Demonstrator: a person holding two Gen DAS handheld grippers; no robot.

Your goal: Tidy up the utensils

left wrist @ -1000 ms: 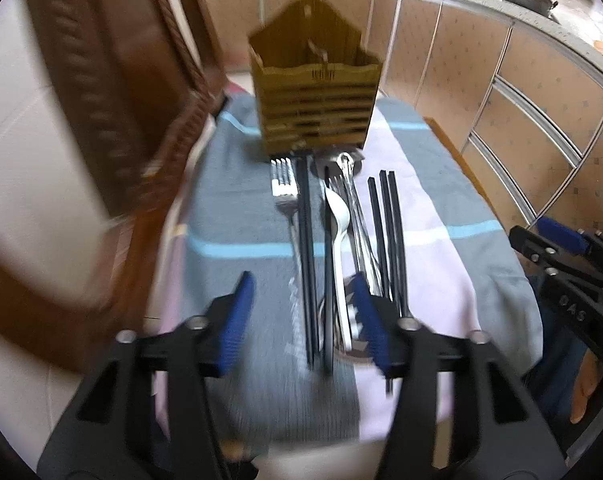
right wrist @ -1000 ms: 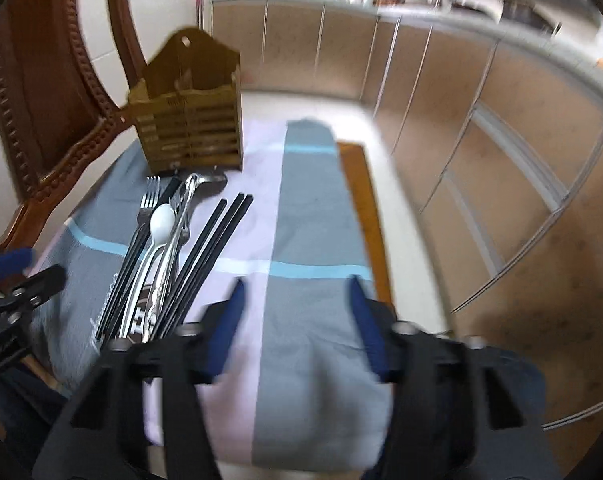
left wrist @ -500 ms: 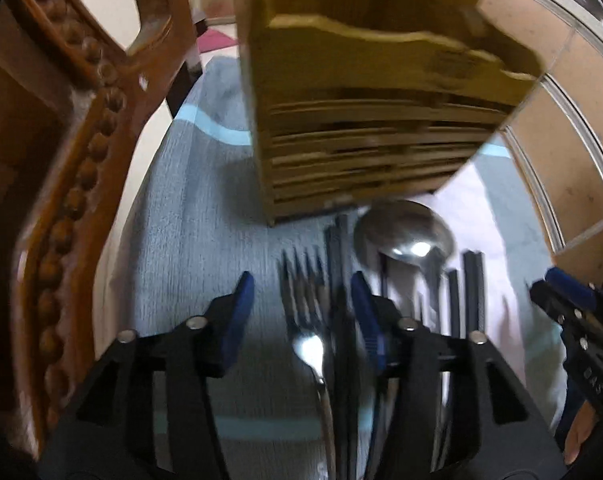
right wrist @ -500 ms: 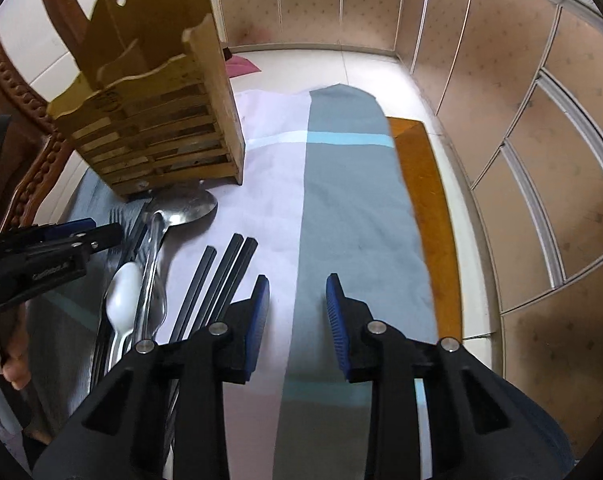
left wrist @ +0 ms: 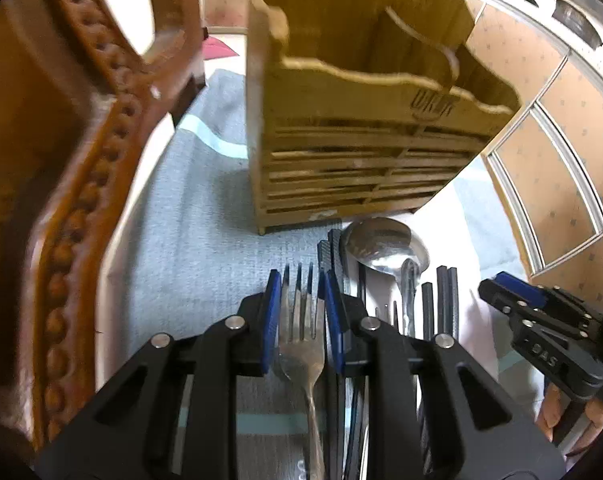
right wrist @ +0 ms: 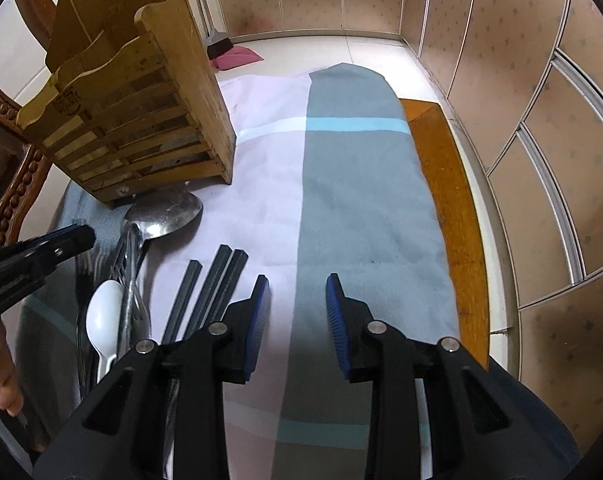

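Bottom center of the left wrist view, the left gripper (left wrist: 299, 312) has just closed in around the fork (left wrist: 301, 344), tilted downward below the wooden utensil holder (left wrist: 365, 152); right gripper (right wrist: 297, 312) hangs released over the cloth (right wrist: 365, 208).

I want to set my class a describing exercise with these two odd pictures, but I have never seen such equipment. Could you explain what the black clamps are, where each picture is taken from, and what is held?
A person holds a two-finger gripper in each hand. Each carries a camera looking along its fingers, so there is one picture per gripper. On the striped cloth stands a wooden utensil holder. Before it lie a fork, a ladle, a white spoon and black chopsticks. The left gripper has just been closing its jaws around the fork; whether it pinches yet is unclear. The right gripper is open over cloth, holding nothing.
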